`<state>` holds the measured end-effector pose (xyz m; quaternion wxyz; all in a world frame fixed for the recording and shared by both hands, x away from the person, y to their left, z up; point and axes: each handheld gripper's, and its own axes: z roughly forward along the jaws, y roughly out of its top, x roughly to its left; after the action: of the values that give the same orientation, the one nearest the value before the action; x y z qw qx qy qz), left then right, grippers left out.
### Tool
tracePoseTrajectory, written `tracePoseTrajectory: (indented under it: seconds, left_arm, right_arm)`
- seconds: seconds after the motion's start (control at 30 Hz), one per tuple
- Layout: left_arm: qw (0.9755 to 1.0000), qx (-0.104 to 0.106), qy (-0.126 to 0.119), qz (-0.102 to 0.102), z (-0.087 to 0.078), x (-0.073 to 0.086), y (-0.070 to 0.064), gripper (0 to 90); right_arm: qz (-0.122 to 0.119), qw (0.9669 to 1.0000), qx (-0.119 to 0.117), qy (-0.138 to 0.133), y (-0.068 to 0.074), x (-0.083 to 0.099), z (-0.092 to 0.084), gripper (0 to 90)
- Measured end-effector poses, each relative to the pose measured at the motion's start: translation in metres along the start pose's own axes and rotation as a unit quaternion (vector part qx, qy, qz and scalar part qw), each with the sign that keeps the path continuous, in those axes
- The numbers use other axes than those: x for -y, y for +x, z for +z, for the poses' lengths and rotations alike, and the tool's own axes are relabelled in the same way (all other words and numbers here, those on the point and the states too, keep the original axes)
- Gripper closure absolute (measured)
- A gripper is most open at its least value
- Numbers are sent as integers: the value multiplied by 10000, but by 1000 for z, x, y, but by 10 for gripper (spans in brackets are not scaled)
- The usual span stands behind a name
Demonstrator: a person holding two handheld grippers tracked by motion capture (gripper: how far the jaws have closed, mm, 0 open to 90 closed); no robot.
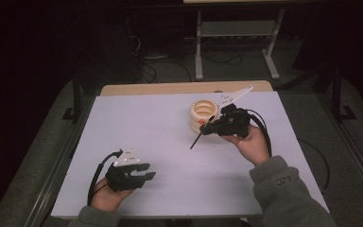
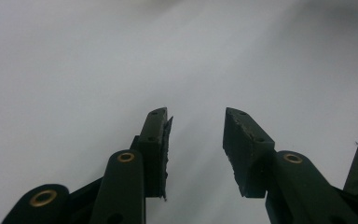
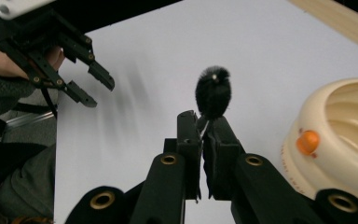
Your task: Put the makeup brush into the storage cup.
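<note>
A cream ring-shaped track toy (image 1: 204, 113) (image 3: 354, 140) stands at the back right of the white table, with an orange ball (image 3: 307, 142) (image 1: 201, 122) in its side slot. My right gripper (image 1: 209, 126) (image 3: 204, 122) is just in front of the toy, shut on a thin black wand (image 1: 196, 141). The wand's fuzzy black tip (image 3: 213, 95) sticks out past the jaws and its stick slants down-left toward the table. My left gripper (image 1: 147, 171) (image 2: 196, 122) rests near the front left, open, with nothing between its jaws. It also appears at a distance, open, in the right gripper view (image 3: 91, 86).
A white sheet (image 1: 160, 137) covers the table, and a wooden edge (image 1: 170, 88) shows at the back. Behind the table, a metal frame (image 1: 236, 42) and cables lie on the dark floor. A grey sleeve (image 1: 283, 189) comes in at the bottom right.
</note>
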<state>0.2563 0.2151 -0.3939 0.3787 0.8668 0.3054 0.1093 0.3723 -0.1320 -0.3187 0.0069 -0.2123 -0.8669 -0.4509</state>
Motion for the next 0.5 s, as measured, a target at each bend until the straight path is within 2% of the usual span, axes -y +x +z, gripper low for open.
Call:
tracePoseTrajectory:
  seconds: [0.5]
  left_arm:
    - [9997,-111,-159,-113,-7,4,7,562]
  right_arm:
    - [-28,9994,351,15,-17,-33,-20,844]
